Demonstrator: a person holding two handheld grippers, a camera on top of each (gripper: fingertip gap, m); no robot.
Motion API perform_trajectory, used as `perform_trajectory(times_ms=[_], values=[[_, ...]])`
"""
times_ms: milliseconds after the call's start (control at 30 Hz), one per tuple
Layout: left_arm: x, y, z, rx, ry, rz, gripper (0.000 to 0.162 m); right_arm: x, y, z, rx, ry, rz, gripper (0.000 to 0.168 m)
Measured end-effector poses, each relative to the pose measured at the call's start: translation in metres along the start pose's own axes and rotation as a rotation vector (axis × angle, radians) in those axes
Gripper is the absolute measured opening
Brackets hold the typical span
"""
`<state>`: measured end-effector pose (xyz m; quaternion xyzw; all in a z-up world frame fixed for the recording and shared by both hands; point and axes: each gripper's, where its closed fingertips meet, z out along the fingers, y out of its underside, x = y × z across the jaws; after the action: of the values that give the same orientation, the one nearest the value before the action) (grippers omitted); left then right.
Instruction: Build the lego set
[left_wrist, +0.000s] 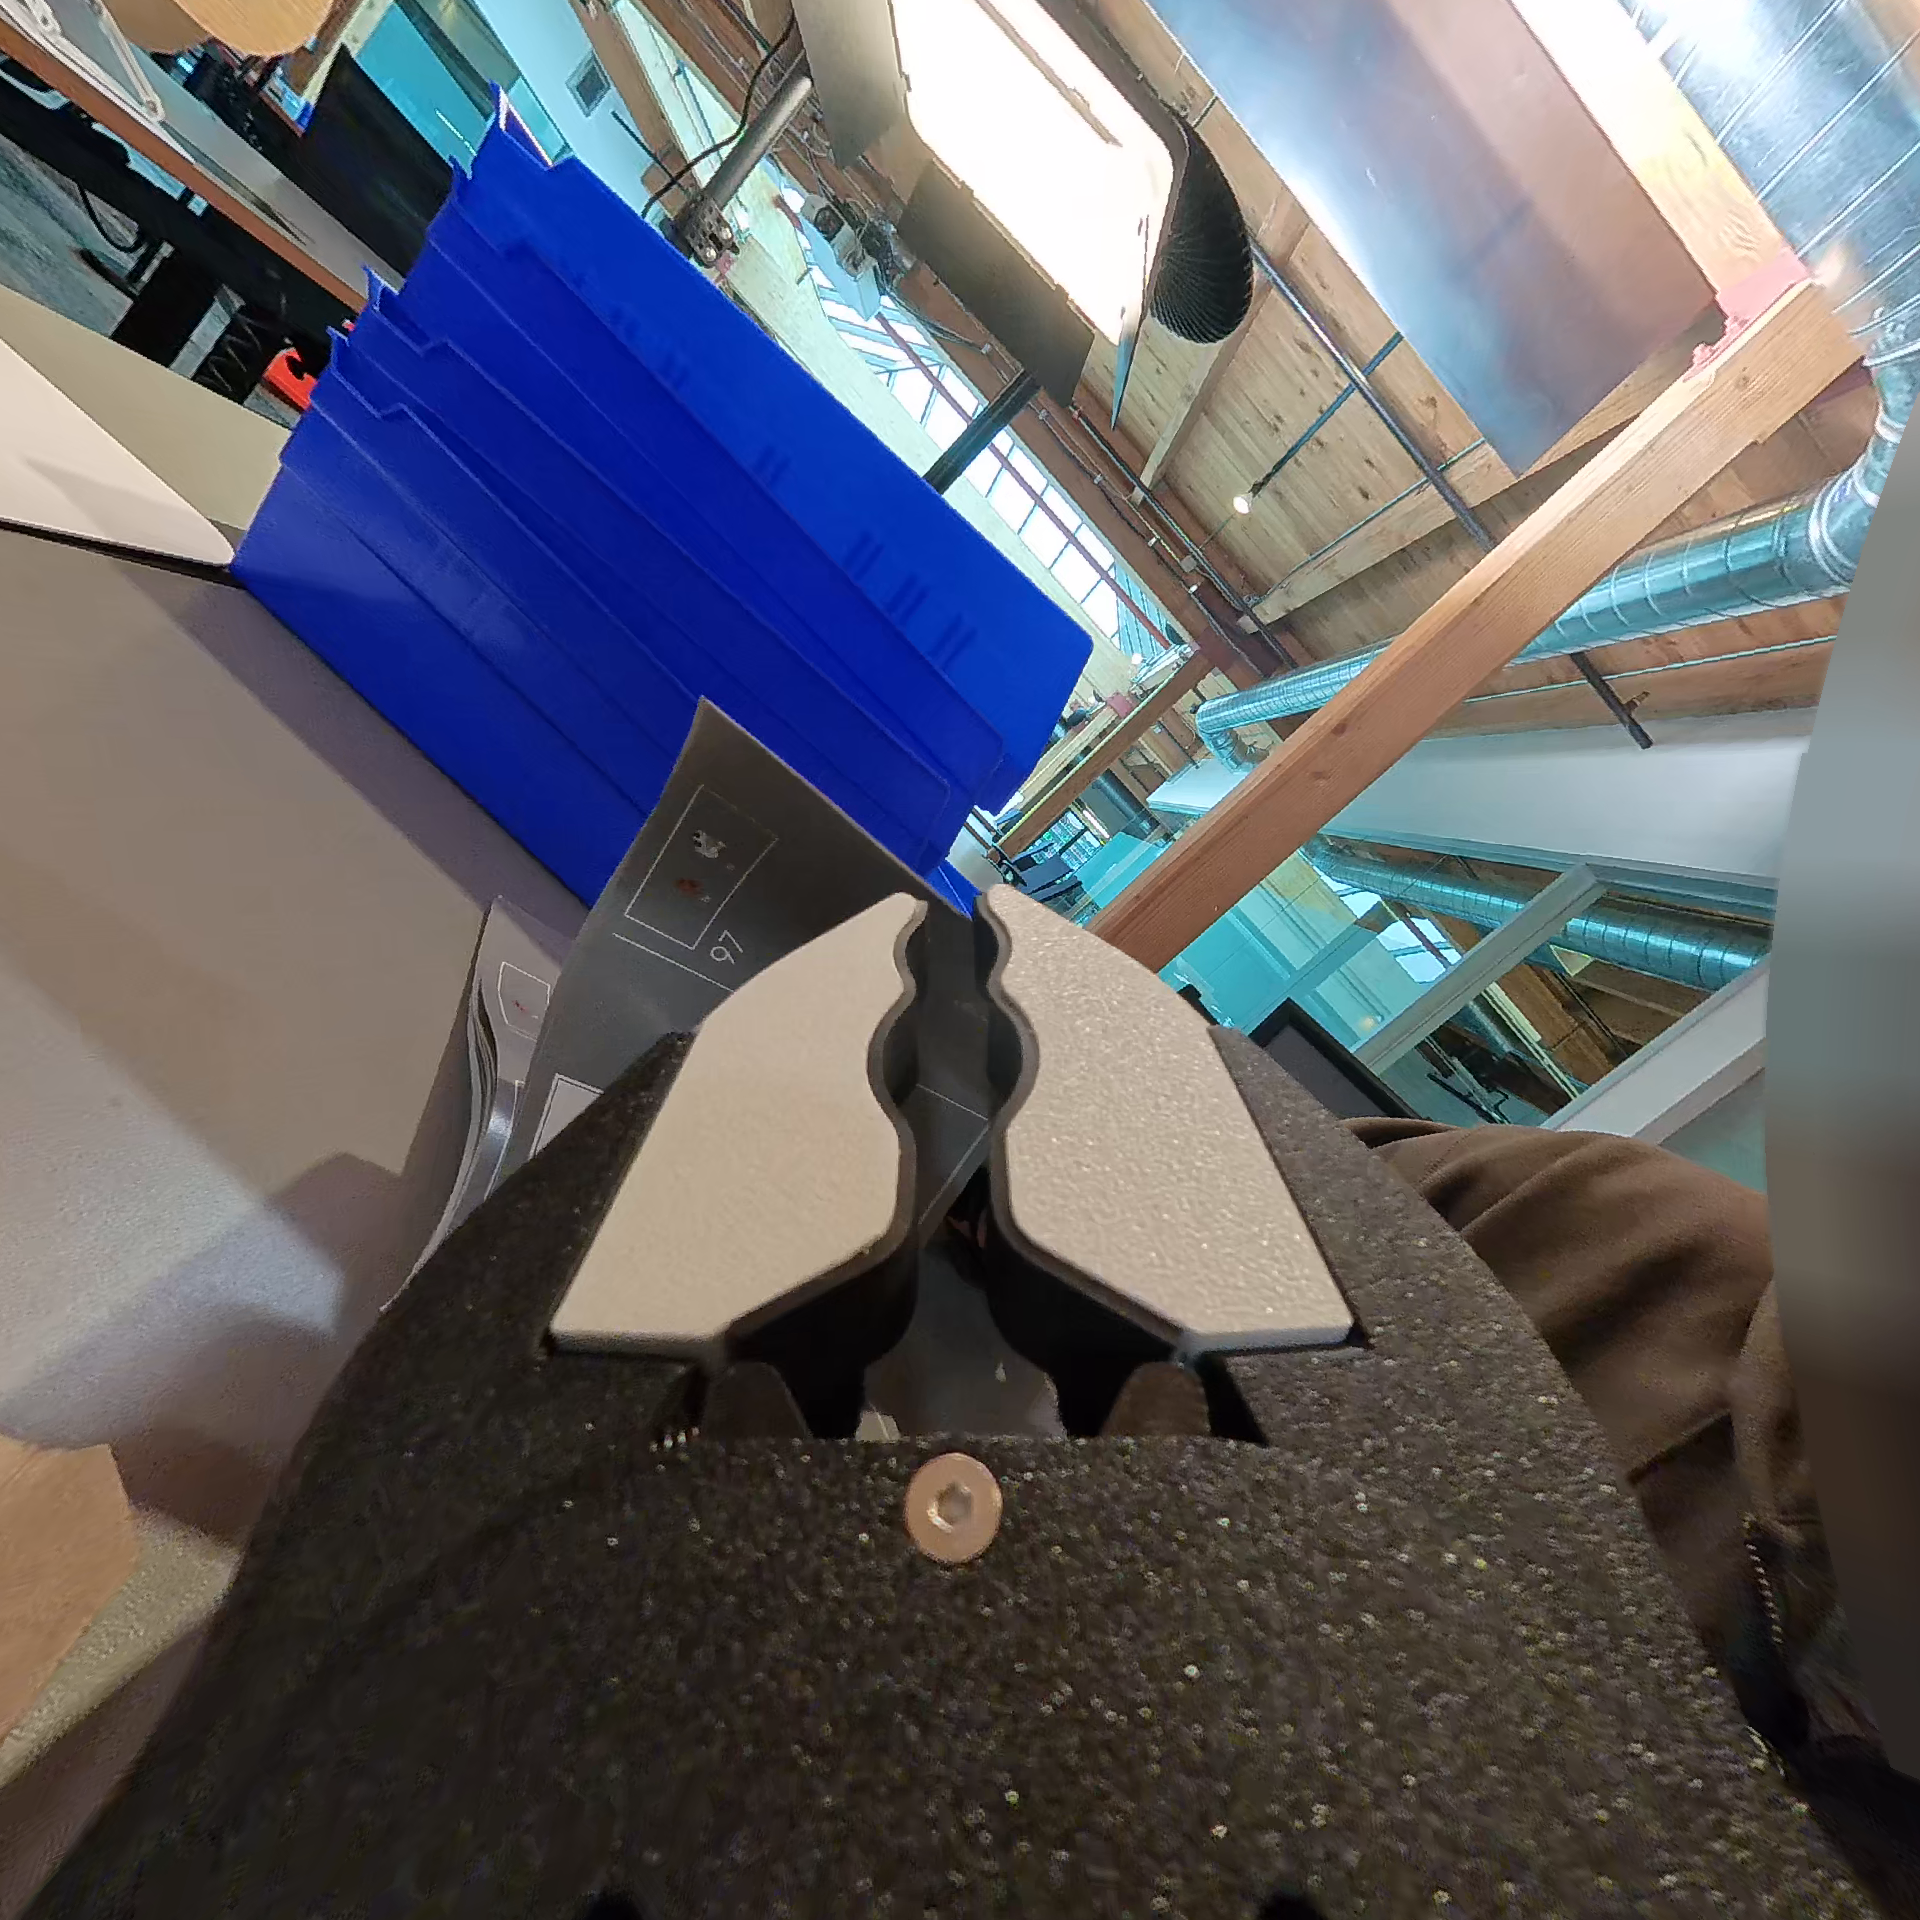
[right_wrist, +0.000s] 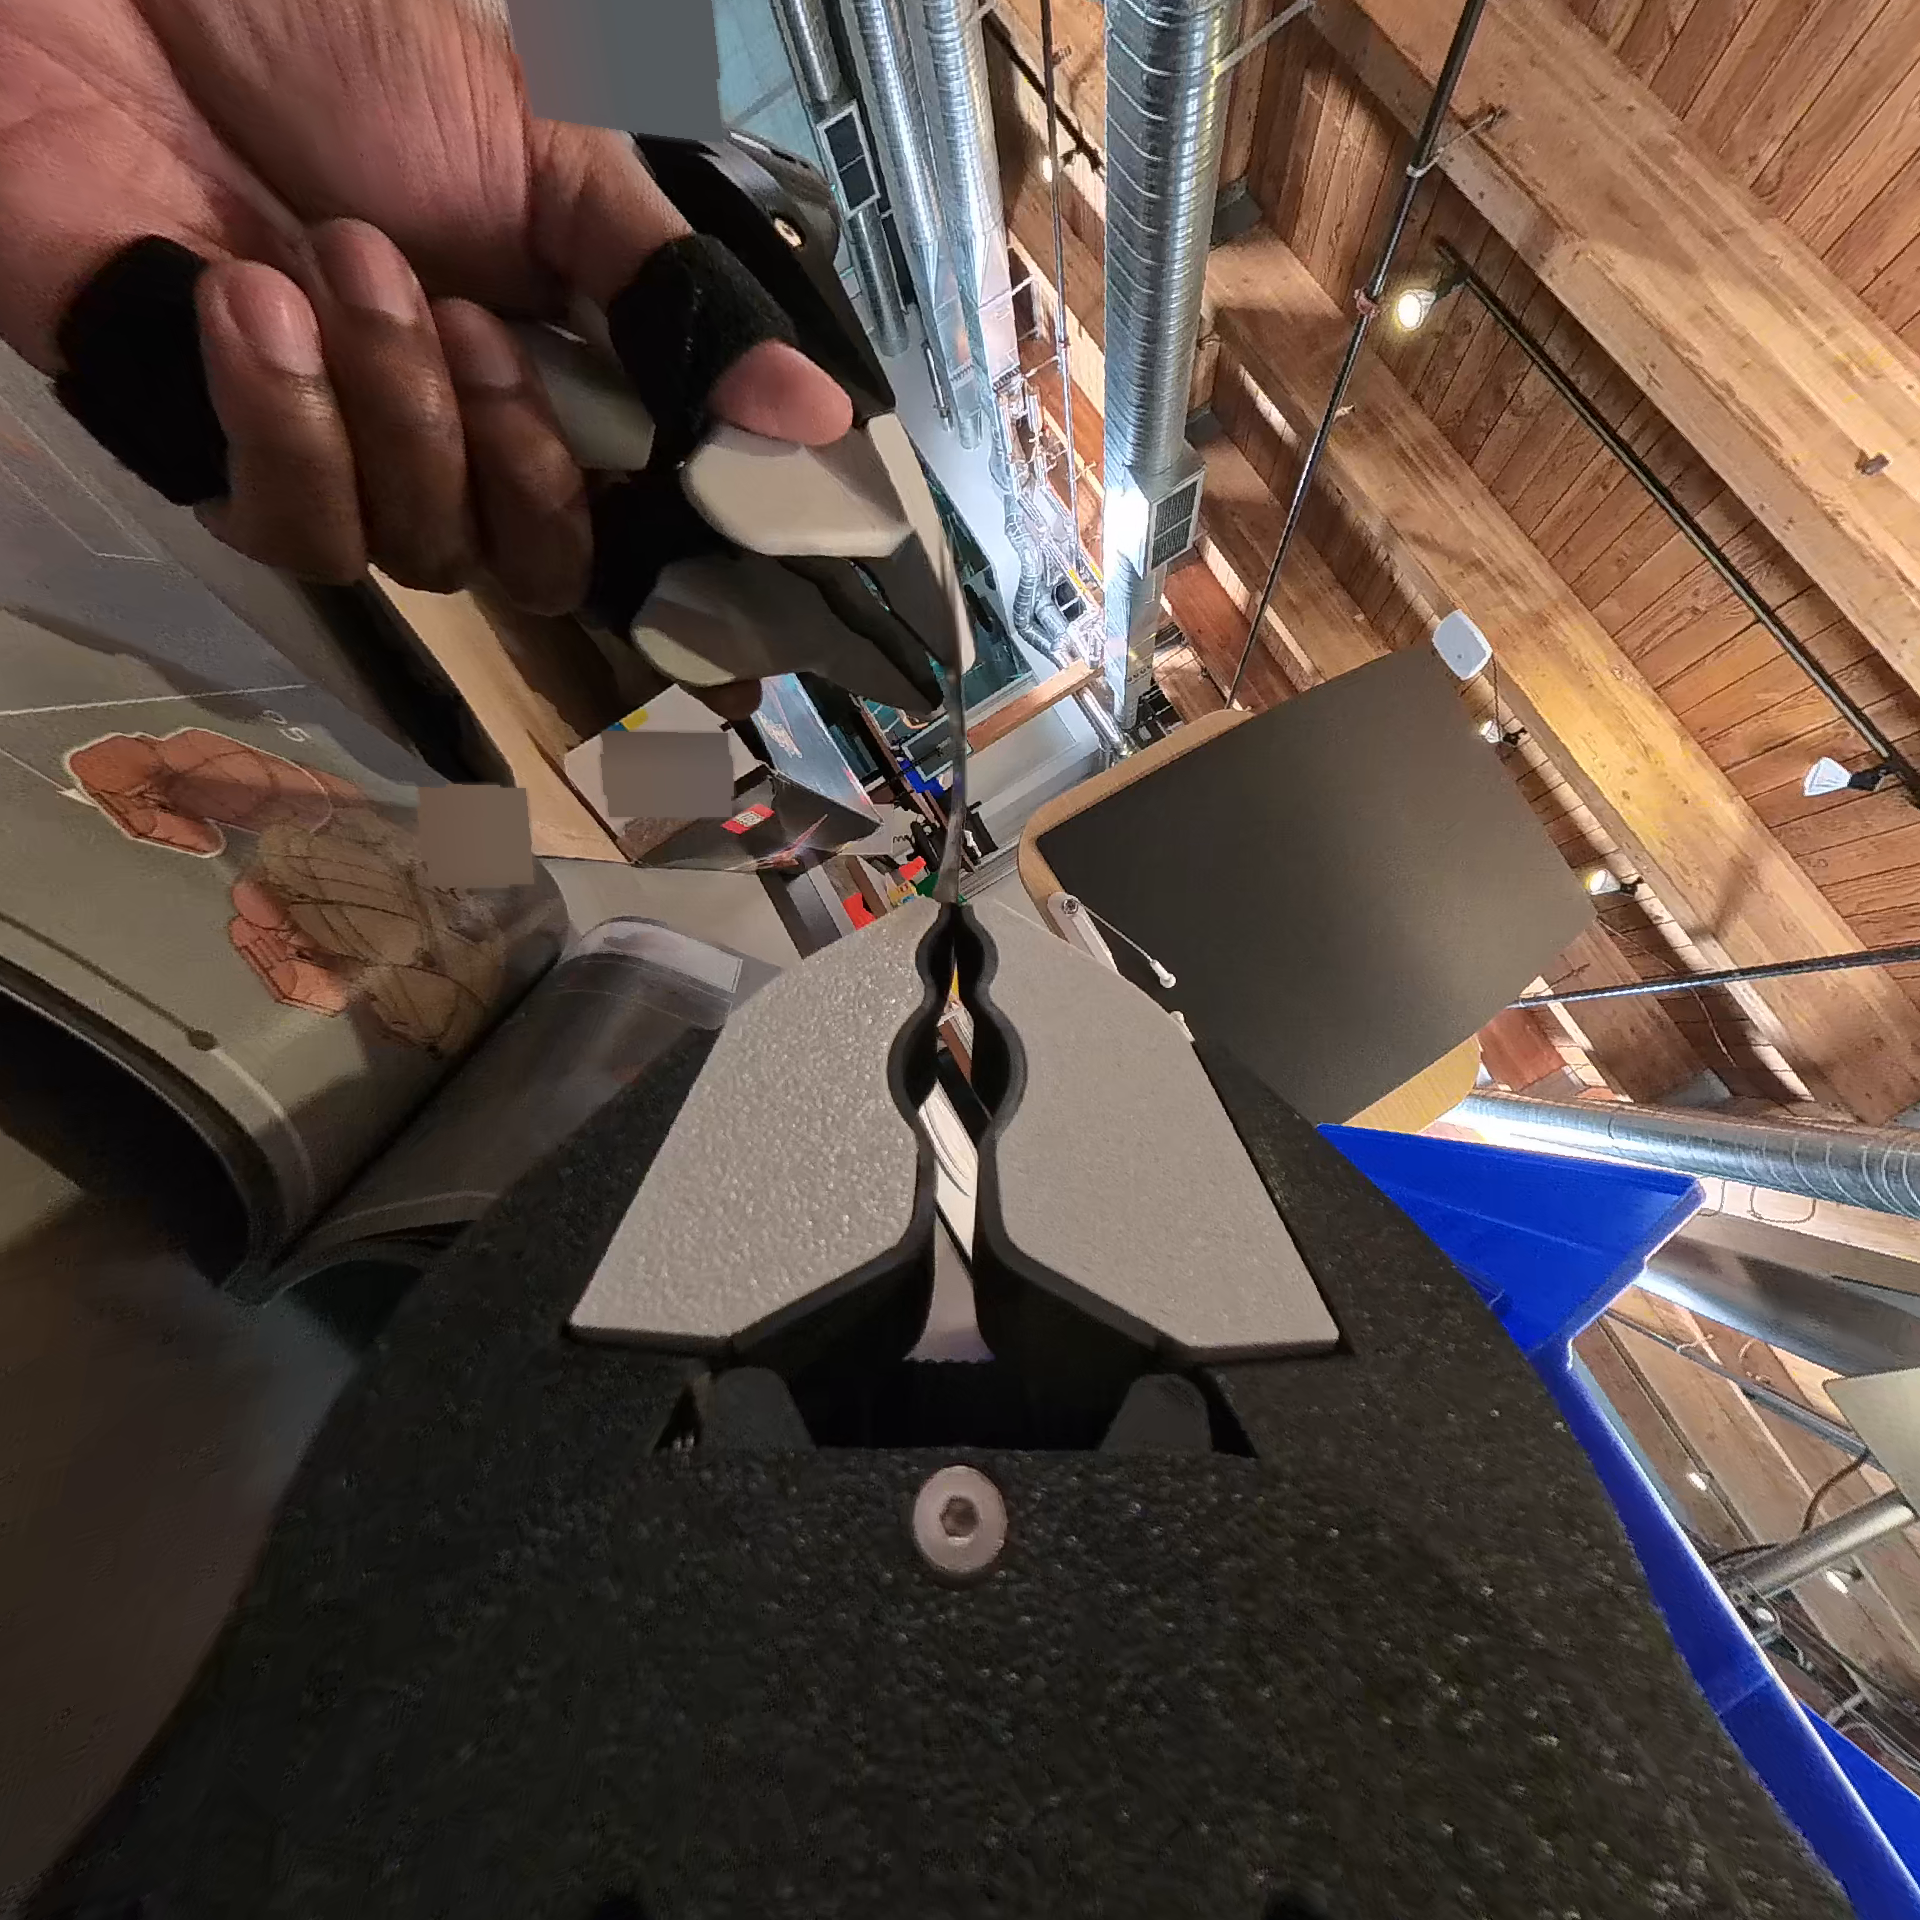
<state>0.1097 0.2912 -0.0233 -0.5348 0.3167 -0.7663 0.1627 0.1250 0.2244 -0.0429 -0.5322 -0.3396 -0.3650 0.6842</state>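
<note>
The open instruction booklet (right_wrist: 208, 831) lies at the left of the right wrist view, showing pictures of an orange-brown model. One page (right_wrist: 954, 748) stands up, seen edge-on. My right gripper (right_wrist: 956, 920) is shut on its near edge. My left gripper (right_wrist: 935, 644), held by a hand (right_wrist: 364, 312), pinches the same page farther up. In the left wrist view, my left gripper (left_wrist: 951, 914) is closed on the grey page (left_wrist: 717, 831), which rises between the fingers. More of the booklet (left_wrist: 488, 1049) shows lower left. No loose bricks are clearly visible.
Stacked blue bins (left_wrist: 644, 499) stand on the grey table (left_wrist: 208, 779) just behind the page. A blue bin edge (right_wrist: 1507, 1236) is at my right gripper's right. A dark board (right_wrist: 1320, 894) lies beyond. A brown sleeve (left_wrist: 1558, 1299) is at right. One gripper's finger ends stand about 8 cm off the other's.
</note>
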Motion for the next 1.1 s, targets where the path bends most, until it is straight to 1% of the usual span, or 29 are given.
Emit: perform_trajectory(times_ms=[67, 167, 267, 367, 467, 567, 700, 833, 900, 1000, 1100], values=[[0.000, 0.000, 0.000, -0.002, -0.001, -0.001, 0.007, -0.001, 0.000, 0.000, 0.000, 0.000, -0.004, 0.000], [-0.001, 0.002, 0.000, -0.009, -0.006, 0.008, 0.001, -0.001, 0.000, 0.000, -0.001, 0.000, -0.005, 0.000], [-0.005, 0.003, -0.002, -0.017, -0.034, 0.039, 0.000, -0.002, -0.002, 0.000, 0.008, -0.006, -0.004, 0.001], [-0.010, 0.002, -0.003, -0.010, -0.074, 0.088, 0.000, -0.007, -0.013, -0.003, 0.064, -0.028, -0.003, 0.011], [-0.011, 0.004, -0.002, -0.027, -0.098, 0.145, 0.000, -0.011, -0.024, -0.007, 0.106, -0.035, -0.023, 0.017], [-0.010, 0.011, 0.001, -0.063, -0.117, 0.206, 0.000, -0.012, -0.028, -0.009, 0.118, -0.046, -0.004, 0.018], [-0.010, 0.015, 0.003, -0.087, -0.135, 0.256, 0.000, -0.004, -0.022, -0.007, 0.084, -0.016, 0.035, 0.018], [-0.011, 0.010, 0.000, -0.061, -0.137, 0.248, 0.000, 0.027, 0.003, -0.002, -0.032, 0.068, 0.219, 0.018], [-0.012, 0.007, -0.002, -0.054, -0.136, 0.241, 0.000, 0.038, 0.009, -0.004, -0.043, 0.100, 0.265, 0.019], [-0.012, 0.004, -0.004, -0.046, -0.128, 0.233, 0.000, 0.033, -0.010, -0.011, 0.049, 0.098, 0.159, 0.019], [-0.012, 0.002, -0.006, -0.038, -0.124, 0.228, 0.000, 0.006, -0.031, -0.016, 0.115, 0.022, 0.021, 0.018]])
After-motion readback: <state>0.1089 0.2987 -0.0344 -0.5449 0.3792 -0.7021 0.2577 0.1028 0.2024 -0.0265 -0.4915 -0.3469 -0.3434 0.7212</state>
